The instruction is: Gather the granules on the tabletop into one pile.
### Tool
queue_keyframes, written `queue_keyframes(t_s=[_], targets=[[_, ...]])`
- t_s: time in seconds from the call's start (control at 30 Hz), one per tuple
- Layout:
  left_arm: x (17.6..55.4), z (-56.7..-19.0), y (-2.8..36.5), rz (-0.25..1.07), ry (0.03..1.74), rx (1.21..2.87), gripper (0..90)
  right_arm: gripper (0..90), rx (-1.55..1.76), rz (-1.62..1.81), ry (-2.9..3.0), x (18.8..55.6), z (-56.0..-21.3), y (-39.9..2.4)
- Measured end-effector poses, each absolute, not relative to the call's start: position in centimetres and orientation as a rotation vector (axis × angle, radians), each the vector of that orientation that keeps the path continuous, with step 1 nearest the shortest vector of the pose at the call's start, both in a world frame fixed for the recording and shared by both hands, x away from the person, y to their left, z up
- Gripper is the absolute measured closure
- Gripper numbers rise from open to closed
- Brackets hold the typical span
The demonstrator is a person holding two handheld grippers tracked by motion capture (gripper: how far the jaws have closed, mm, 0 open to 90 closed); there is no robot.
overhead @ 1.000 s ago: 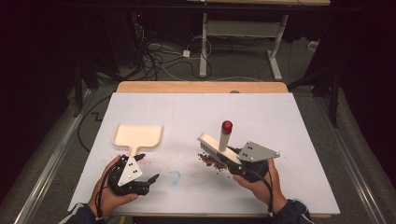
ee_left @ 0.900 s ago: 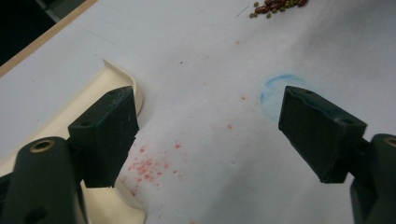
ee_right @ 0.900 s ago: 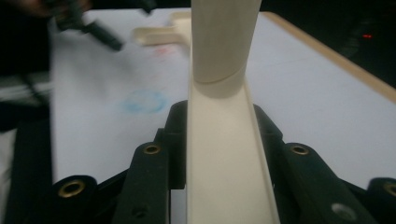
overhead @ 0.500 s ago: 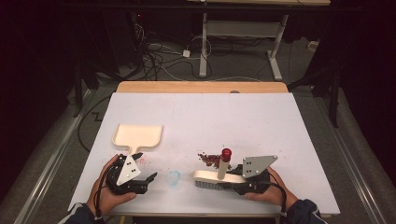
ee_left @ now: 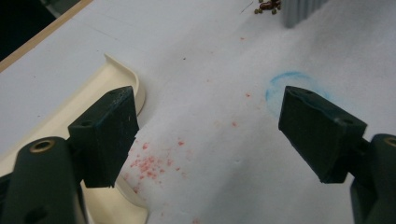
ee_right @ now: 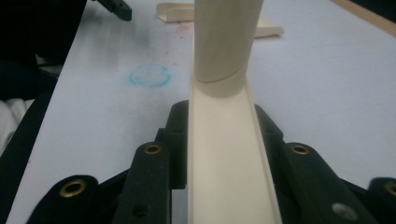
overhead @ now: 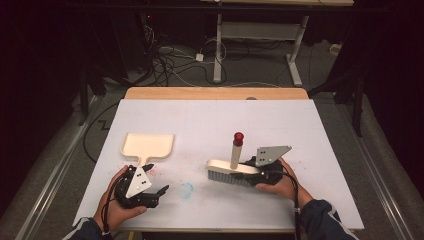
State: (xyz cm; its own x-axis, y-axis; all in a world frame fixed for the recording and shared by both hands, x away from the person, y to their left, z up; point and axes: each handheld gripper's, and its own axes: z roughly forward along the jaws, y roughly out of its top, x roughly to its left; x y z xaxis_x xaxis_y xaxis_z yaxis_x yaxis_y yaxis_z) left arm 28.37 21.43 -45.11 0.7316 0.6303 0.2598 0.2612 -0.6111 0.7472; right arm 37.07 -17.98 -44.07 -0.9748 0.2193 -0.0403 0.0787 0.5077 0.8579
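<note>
We are seeing a brightly lit white table (overhead: 300, 130) from above, while the floor (overhead: 60, 150) around it is lying in darkness. In the right gripper view the brush (ee_right: 229, 140) is looking soft and blurred up close.

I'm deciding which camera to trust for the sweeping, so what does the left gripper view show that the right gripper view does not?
The left gripper view has the open left tongs over red specks, plus brown crumbs by the brush bristles. The right gripper view has the right tongs shut on the cream brush back, its handle rising ahead. Both share the white table, the blue smudge and the cream dustpan.
</note>
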Motion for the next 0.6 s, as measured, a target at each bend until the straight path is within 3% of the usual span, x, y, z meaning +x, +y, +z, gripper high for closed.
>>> queue_keyframes(t_s=[0.3, 0.6], targets=[[28.5, -45.1, 21.4, 0.663, 0.679, 2.212, 19.4, 67.8, 0.283, 1.467, 2.507, 37.5, -41.7, -17.7], [28.8, -45.3, 21.5, 0.651, 0.690, 2.219, 19.4, 67.7, 0.321, 1.361, 2.449, 42.1, -42.1, -15.5]])
